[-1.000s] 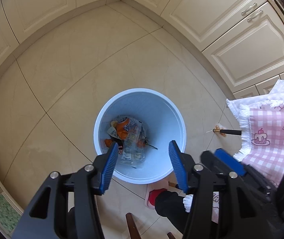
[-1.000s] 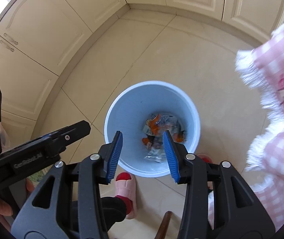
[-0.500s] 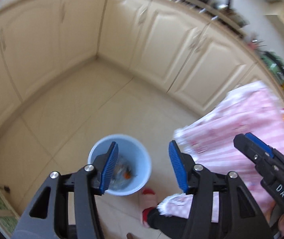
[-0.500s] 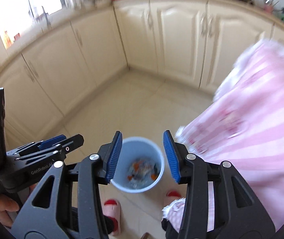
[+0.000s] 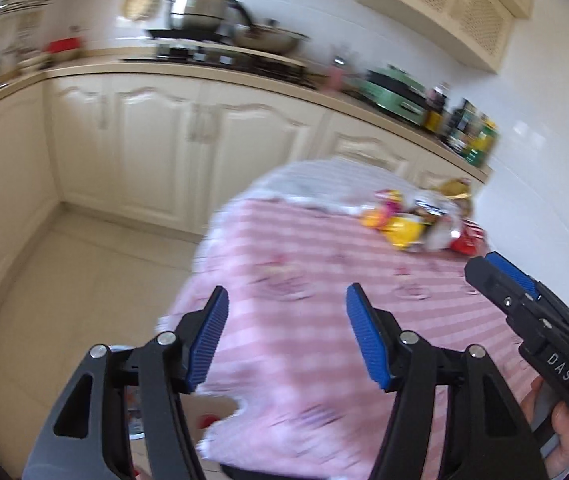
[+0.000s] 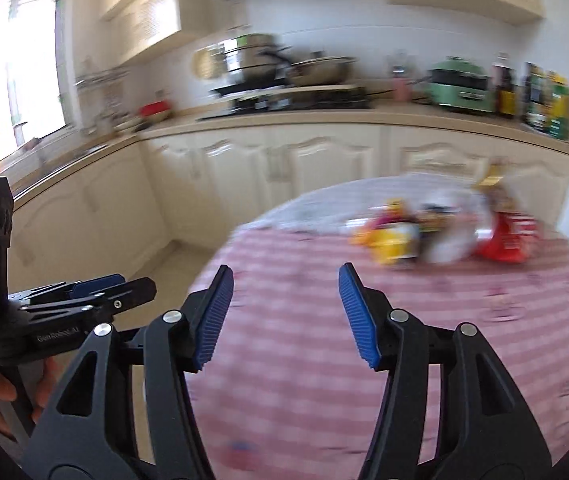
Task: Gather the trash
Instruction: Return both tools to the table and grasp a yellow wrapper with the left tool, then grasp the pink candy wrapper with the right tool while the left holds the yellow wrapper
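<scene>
A blurred heap of trash (image 5: 416, 220) (image 6: 436, 236), yellow, white and red wrappers, lies at the far side of a round table with a pink checked cloth (image 5: 304, 292) (image 6: 324, 360). My left gripper (image 5: 286, 336) hangs over the table's near edge, its jaws opening with nothing between them. My right gripper (image 6: 284, 314) is also above the cloth, jaws opening and empty. Each gripper shows at the edge of the other's view: the right gripper (image 5: 524, 304), the left gripper (image 6: 84, 296). A sliver of the blue bin (image 5: 132, 416) shows behind my left fingers.
Cream kitchen cabinets (image 5: 156, 140) (image 6: 284, 168) run along the back under a counter with pots (image 5: 200, 12) (image 6: 256, 56), a green appliance (image 5: 396, 92) (image 6: 460, 84) and bottles (image 6: 544, 100). Tiled floor (image 5: 64, 280) lies left of the table. A window (image 6: 8, 72) is at the far left.
Both grippers have risen from over the blue bin on the floor and tilted up to face the table and counter. Their jaws stand wider than before.
</scene>
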`<state>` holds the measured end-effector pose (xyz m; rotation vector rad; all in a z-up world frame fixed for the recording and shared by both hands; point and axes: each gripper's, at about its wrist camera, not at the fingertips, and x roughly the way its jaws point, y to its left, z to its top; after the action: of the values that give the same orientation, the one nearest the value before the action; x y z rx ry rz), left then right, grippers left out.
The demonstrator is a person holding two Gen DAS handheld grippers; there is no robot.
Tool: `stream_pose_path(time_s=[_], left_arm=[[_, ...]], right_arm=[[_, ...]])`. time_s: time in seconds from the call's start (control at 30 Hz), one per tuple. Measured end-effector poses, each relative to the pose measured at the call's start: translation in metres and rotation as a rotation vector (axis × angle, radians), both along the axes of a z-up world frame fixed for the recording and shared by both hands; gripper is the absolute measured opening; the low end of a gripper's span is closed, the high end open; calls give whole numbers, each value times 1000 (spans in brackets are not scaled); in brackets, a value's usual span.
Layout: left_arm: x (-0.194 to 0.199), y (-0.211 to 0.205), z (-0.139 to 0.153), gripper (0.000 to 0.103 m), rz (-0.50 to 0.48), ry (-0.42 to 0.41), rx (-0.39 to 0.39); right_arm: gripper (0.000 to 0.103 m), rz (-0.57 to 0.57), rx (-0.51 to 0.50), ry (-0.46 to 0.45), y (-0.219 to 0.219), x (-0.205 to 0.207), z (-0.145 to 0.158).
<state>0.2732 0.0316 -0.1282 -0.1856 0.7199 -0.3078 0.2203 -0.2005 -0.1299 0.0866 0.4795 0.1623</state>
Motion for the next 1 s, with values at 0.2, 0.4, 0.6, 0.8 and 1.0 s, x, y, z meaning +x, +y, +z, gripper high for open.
stream_pose_path(time_s=[0.2, 0.4, 0.6, 0.8, 1.0], left_arm=[[49, -83, -6, 62, -88, 71, -17], [87, -137, -12, 65, -117, 109, 17], [123, -174, -21, 66, -108, 134, 27], [148, -189, -31, 66, -68, 146, 35], [160, -188, -43, 46, -72, 181, 60]], right_arm=[[58, -135, -2, 37, -75, 24, -3], [59, -176, 26, 66, -117, 44, -13], [61, -177, 74, 86, -140, 61, -27], [63, -175, 79, 91, -151, 75, -28], [63, -162, 73, 90, -151, 80, -27]])
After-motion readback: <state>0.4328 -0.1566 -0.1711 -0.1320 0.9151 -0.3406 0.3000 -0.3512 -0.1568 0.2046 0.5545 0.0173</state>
